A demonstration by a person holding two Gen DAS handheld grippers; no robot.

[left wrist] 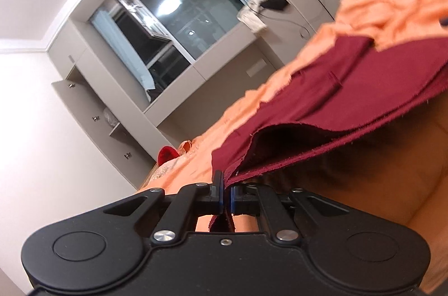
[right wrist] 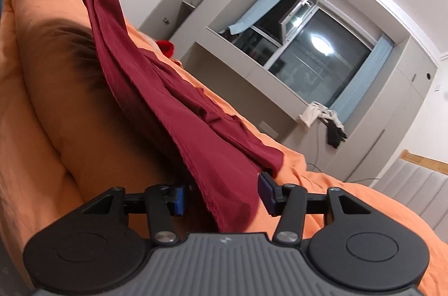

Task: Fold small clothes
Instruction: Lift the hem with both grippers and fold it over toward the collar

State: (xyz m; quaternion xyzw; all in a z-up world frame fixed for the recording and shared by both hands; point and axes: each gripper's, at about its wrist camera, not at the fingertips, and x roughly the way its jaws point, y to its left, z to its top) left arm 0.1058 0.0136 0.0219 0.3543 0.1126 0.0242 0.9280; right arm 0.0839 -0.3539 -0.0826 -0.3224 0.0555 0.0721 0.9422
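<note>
The left tongs (left wrist: pixel 226 198) pinch the red cloth (left wrist: pixel 350 94) tight. The right tongs (right wrist: pixel 222 198) stand apart around its edge on the orange bed (right wrist: pixel 350 206), toward 6 o'clock.

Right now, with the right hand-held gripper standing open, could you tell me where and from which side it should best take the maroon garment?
Grip the maroon garment at the near hemmed corner lying between the right hand-held gripper's open fingers, coming in level from the bed's near edge; that edge hangs free above the orange bedsheet.

Maroon cloth (right wrist: pixel 224 155) between right fingers (right wrist: pixel 179 200)
</note>
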